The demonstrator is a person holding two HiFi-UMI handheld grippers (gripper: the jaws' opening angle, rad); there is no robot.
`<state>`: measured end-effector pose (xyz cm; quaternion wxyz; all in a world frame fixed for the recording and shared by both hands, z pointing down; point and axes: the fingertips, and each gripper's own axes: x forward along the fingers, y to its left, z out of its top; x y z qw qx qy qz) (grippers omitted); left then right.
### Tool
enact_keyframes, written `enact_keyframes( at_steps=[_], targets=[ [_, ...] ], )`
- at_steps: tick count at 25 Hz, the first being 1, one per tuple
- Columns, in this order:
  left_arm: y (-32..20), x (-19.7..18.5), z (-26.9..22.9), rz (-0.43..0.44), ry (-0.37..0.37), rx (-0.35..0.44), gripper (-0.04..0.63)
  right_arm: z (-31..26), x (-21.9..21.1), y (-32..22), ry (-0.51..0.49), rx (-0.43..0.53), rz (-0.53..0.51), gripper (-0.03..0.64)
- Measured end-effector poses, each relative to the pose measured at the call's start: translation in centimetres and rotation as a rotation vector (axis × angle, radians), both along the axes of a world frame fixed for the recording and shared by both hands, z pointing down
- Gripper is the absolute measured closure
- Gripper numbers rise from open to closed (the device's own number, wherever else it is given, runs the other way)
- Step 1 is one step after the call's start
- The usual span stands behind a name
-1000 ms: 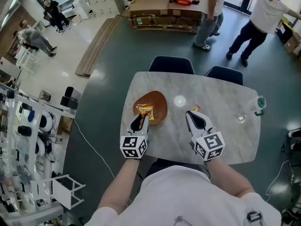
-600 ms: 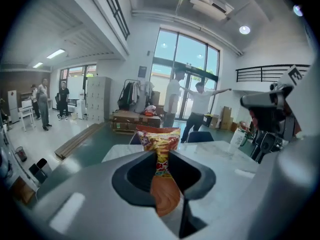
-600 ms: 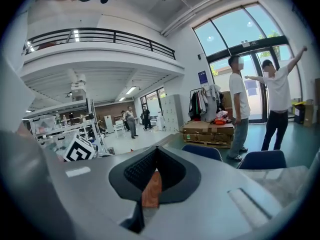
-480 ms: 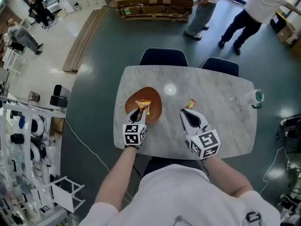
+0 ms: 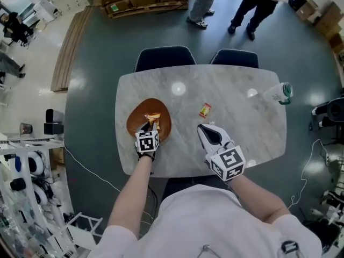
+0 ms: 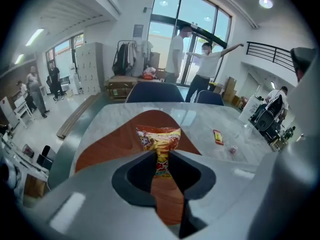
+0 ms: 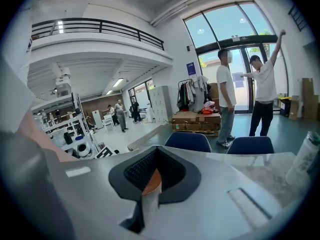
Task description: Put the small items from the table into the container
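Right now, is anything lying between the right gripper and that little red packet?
Nothing: head view shows only bare tabletop between right gripper and red packet.

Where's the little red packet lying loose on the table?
Head view: the red packet lies near the middle of the table, right of the brown dish and just ahead of the right gripper.

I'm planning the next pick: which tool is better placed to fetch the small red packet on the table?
Right. The right tool, jaws together and empty, sits close to the red packet. The left tool is shut on a snack bag over the brown dish.
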<state>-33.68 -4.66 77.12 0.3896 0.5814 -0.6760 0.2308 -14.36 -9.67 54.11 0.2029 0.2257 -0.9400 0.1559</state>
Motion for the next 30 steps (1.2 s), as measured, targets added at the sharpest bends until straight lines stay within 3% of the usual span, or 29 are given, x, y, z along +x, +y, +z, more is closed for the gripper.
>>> enact_keyframes(
  at_steps=[4,11,13,16,19,24,30],
  targets=[
    [0.0,-0.7,3.3,-0.037,0.039,-0.115,0.506,0.7,0.4,-0.2,0.014,-0.015,0.019,0.589],
    [0.2,-1.1,6.7,-0.093,0.082,-0.207,0.5,0.8,2.2,-0.7,0.029,-0.017,0.049,0.589],
    [0.1,-1.3,7.0,-0.107,0.091,-0.21,0.498,0.8,2.5,-0.9,0.03,-0.015,0.058,0.589],
    [0.0,-1.4,6.7,-0.108,0.085,-0.194,0.442,0.6,3.1,-1.1,0.03,-0.014,0.067,0.589],
    [0.0,-1.5,5.7,-0.115,0.06,-0.171,0.44,0.3,3.6,-1.2,0.021,-0.012,0.069,0.589],
    [0.2,-1.8,1.0,-0.15,-0.011,-0.056,0.447,-0.2,4.2,-1.3,-0.004,-0.001,0.062,0.589],
    [0.0,-0.6,-11.2,-0.133,-0.12,0.266,0.565,-1.9,4.5,-0.9,-0.043,0.022,0.043,0.589]
  ],
)
